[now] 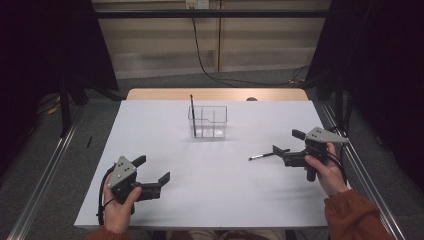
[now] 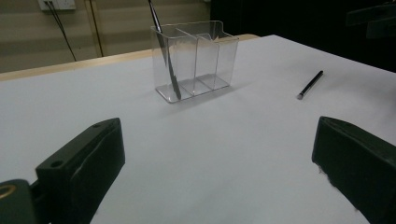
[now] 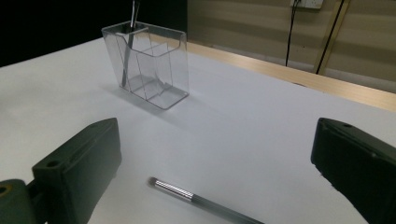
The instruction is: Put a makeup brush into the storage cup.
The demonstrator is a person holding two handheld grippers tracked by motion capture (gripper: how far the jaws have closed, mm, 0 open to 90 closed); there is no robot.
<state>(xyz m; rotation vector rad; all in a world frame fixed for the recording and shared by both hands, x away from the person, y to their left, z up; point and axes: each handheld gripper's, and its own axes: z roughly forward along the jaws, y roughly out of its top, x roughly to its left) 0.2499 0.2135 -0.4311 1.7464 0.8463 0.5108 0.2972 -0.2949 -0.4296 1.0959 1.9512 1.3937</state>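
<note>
the right tongs (image 1: 289,142) hover low over the white table (image 1: 165,205) with their jaws spread wide and nothing between them. just in front of them a thin black brush with a silver metal collar (image 1: 262,156) lies flat on the table, its silver end (image 3: 170,187) between the two jaws in the right gripper view. farther back stands a clear plastic holder with divided compartments (image 1: 208,121), well apart from the lying brush; a second dark brush (image 1: 192,114) leans upright in its left end compartment. the left tongs (image 1: 153,170) rest near the front left of the table, open and empty.
</note>
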